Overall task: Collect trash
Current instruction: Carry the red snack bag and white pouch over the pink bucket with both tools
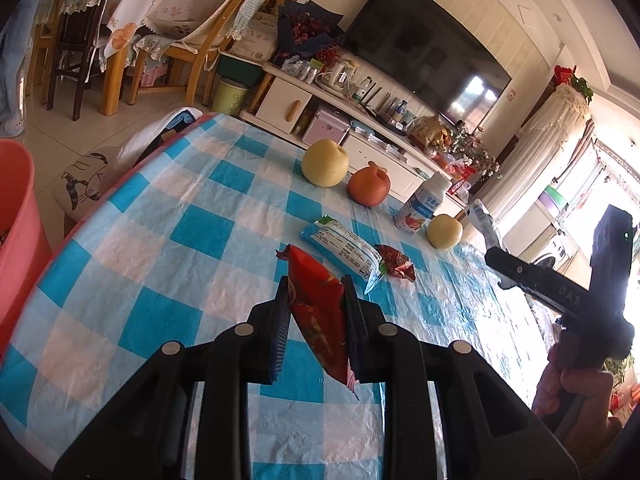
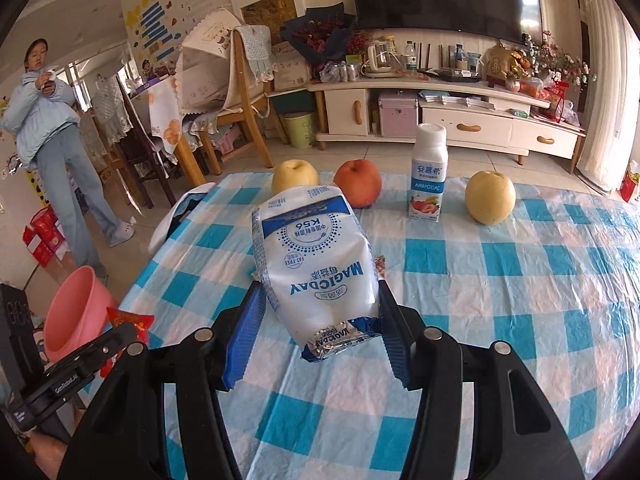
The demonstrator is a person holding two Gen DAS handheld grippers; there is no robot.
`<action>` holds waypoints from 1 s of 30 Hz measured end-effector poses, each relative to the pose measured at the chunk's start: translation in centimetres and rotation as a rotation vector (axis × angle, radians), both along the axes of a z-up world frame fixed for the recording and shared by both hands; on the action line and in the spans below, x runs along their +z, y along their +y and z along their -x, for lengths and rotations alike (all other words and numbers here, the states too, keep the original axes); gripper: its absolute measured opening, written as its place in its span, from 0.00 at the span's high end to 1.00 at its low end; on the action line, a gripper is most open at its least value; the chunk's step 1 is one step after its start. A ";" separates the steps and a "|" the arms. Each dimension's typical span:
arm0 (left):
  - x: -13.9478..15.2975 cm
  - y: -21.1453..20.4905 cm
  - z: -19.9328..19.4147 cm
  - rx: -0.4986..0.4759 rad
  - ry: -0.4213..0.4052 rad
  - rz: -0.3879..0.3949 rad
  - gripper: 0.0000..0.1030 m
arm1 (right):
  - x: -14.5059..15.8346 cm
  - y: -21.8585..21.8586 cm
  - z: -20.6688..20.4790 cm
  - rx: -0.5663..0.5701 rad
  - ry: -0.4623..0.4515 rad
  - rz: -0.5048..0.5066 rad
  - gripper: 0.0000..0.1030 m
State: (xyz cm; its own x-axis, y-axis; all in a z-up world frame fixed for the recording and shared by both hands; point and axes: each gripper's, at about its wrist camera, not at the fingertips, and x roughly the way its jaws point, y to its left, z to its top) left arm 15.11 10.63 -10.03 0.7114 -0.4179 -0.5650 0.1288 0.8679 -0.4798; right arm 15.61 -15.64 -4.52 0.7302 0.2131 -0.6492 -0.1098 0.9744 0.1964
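Note:
My left gripper [image 1: 315, 284] is shut on a red snack wrapper [image 1: 318, 312], lifted a little above the blue-and-white checked tablecloth [image 1: 168, 240]. Beyond it on the cloth lie a blue-and-white packet [image 1: 344, 250] and a small dark red wrapper [image 1: 396, 262]. My right gripper [image 2: 320, 292] is shut on a white-and-blue pouch [image 2: 320, 276], held off the table. A bit of wrapper [image 2: 380, 266] shows behind the pouch. A pink bin [image 2: 76, 312] stands on the floor past the table's left edge, with the left gripper's red wrapper [image 2: 130, 322] near its rim.
Along the far edge stand two yellow pears [image 2: 295, 176] [image 2: 490, 197], a red fruit [image 2: 357, 184] and a yogurt bottle [image 2: 429, 176]. A person [image 2: 52, 128] stands at the far left by chairs. A TV cabinet [image 2: 460, 120] lines the back wall.

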 end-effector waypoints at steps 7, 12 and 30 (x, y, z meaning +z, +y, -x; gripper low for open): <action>0.8 1.3 0.1 0.026 -0.022 0.035 0.75 | -1.0 3.5 2.0 0.073 0.022 -0.013 0.45; 1.7 2.9 0.4 0.059 -0.051 0.053 0.75 | -1.0 6.2 2.3 0.145 0.015 -0.029 0.45; 3.9 15.4 2.0 0.536 -0.111 0.022 0.74 | -1.2 24.7 0.9 0.506 0.045 -0.046 0.45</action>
State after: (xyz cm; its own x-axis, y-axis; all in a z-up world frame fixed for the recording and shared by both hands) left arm 13.08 26.04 -6.11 0.8829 0.0082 -0.4695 -0.2775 0.8157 -0.5075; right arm 14.73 9.08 -5.77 0.4995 0.5624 -0.6589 -0.5564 0.7913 0.2535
